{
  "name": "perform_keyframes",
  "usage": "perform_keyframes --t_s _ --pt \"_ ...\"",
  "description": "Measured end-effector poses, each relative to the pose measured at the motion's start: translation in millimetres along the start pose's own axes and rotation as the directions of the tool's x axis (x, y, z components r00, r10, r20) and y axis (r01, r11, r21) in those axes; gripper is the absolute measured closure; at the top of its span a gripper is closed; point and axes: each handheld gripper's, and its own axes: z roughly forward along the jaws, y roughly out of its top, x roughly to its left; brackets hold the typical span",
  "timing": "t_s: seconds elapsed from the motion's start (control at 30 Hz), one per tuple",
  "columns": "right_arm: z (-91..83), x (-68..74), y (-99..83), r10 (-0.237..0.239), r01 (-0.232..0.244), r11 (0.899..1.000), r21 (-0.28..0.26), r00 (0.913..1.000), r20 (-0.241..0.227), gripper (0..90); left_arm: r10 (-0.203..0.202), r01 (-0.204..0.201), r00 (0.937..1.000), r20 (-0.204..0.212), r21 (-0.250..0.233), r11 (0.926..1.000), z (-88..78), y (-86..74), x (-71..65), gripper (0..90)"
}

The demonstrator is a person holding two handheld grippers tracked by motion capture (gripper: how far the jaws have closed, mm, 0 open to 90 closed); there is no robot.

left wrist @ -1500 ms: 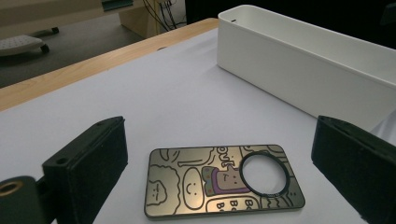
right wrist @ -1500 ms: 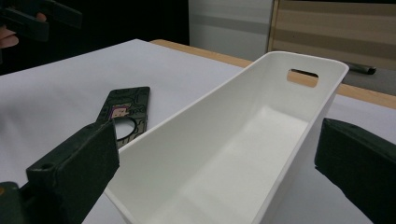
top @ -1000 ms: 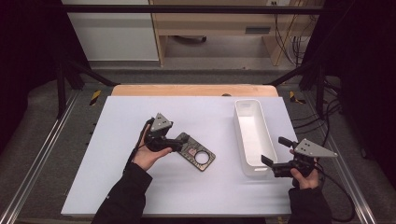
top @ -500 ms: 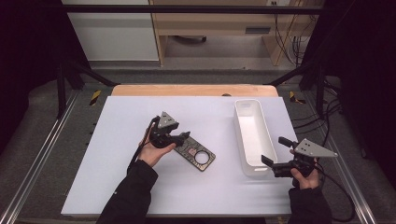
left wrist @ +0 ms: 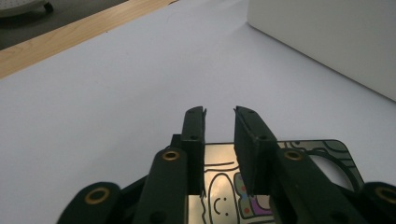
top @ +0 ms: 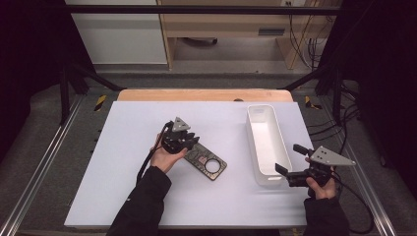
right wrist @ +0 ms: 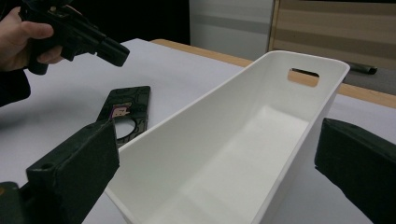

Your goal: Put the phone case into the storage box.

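White sheeting covers the table, with one wooden strip along its far edge. One dark flat card with a round hole lies under and just past the left gripper; its jaws have just been closing and stand narrow above the card's near end, nothing pinched between them. Its printed drawing carries no readable writing. The right gripper spreads wide around the near end of one white bin, apart from its walls.
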Motion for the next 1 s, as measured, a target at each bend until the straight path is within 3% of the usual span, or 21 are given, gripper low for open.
perform_keyframes --t_s 0.33,1.0 --pt "-0.5 0.0 0.1 0.002 -0.002 1.000 -0.001 1.0000 0.000 0.3 -0.019 0.018 0.9998 0.012 0.043 0.9989 14.4 2.0 3.2 88.7" --pt "-0.4 -0.5 -0.2 0.001 -0.001 1.000 0.000 1.0000 -0.002 0.2 0.004 -0.001 0.9996 -0.028 0.125 0.9921 50.5 5.6 13.0 89.0"
